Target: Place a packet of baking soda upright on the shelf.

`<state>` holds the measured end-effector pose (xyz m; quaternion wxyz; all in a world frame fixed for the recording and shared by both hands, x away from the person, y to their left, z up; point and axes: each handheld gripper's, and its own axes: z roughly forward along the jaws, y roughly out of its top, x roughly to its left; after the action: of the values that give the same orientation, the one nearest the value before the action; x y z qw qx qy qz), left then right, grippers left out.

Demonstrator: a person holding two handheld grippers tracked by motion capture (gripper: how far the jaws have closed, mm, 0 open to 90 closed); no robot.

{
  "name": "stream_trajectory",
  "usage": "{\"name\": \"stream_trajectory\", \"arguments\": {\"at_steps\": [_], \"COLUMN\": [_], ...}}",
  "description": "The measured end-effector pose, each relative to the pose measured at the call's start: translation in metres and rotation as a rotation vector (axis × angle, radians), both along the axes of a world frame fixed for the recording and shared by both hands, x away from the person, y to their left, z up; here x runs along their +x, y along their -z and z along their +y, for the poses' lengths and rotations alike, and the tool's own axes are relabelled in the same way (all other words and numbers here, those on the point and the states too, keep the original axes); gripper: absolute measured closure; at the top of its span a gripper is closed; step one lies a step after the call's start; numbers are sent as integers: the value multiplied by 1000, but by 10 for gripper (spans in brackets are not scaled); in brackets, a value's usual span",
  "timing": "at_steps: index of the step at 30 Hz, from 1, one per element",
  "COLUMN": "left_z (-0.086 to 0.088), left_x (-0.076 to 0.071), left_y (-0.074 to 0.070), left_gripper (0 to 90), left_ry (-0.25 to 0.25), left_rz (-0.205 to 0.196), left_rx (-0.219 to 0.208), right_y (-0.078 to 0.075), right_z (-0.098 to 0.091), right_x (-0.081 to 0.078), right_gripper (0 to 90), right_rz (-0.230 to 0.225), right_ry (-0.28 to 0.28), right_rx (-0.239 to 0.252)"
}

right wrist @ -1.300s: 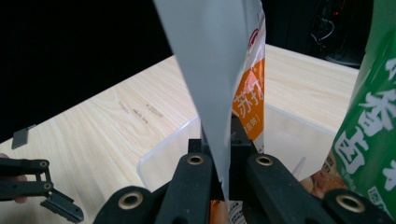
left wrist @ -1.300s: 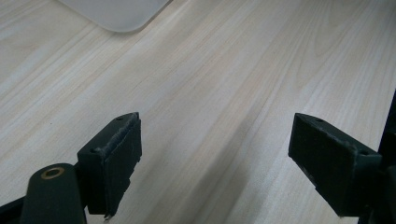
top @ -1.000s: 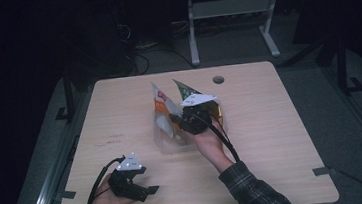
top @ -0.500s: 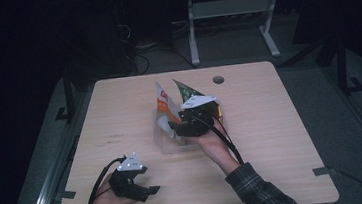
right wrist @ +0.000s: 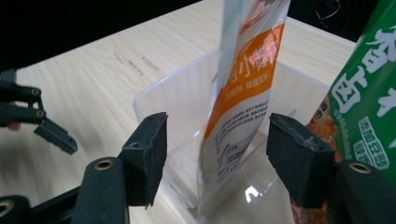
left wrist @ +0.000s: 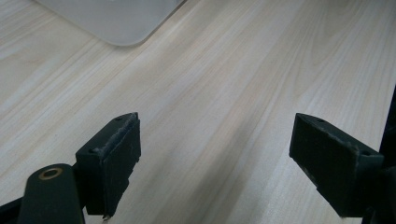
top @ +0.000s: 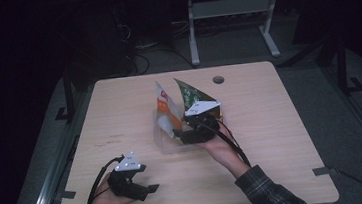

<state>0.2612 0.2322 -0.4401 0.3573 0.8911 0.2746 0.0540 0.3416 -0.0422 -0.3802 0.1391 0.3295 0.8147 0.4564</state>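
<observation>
A clear box (right wrist: 187, 121) sits near the middle of the tabletop (top: 281, 122). An orange bag (right wrist: 243, 102) stands up inside it and leans a little. A green bag (right wrist: 369, 93) stands just beside the orange one, on its right in the right gripper view. I cannot tell if the green bag is inside the box too.

The right claw (right wrist: 217, 161) is wide, with nothing in it. Its two black jaws stand on each side of the orange bag, apart from it. In the high view this claw (top: 184, 134) is right at the box.

The left claw (left wrist: 215, 163) is also wide and holds nothing. It hangs over bare wood near the front left corner of the tabletop, well apart from the box. A pale rounded corner, likely of the box, shows far ahead of it.

The orange bag looks thin, light and soft. It would likely bend and crinkle if squeezed. Its shiny skin may be slippery. I think the flat lower middle is a good place to pinch it, across its thin sides. The box looks stiff but light, so it could slide if the bag is tugged.
</observation>
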Motion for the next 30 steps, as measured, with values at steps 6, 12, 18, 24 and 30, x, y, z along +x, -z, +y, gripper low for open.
{"name": "stream_trajectory", "arguments": {"at_steps": [6, 12, 18, 24, 30], "left_z": [1, 0, 0, -2, -2], "left_x": [-3, -4, -4, -6, -7], "left_y": [-1, -2, -3, -4, -4], "left_gripper": [161, 161, 161, 160, 160], "left_ry": [4, 9, 16, 24, 39], "left_rz": [-6, -14, -14, -26, -28], "left_rx": [-22, -34, -49, -64, -60], "right_y": [-4, -4, -2, 4, 10], "right_z": [-7, -20, -40, -54, -70], "right_x": [-9, -19, -29, -39, -51], "right_gripper": [363, 346, 332, 317, 310], "right_rz": [-17, -27, -20, -27, -34], "right_ry": [-29, -60, -110, -180, -212], "right_rx": [-16, -31, -1, -16, -39]}}
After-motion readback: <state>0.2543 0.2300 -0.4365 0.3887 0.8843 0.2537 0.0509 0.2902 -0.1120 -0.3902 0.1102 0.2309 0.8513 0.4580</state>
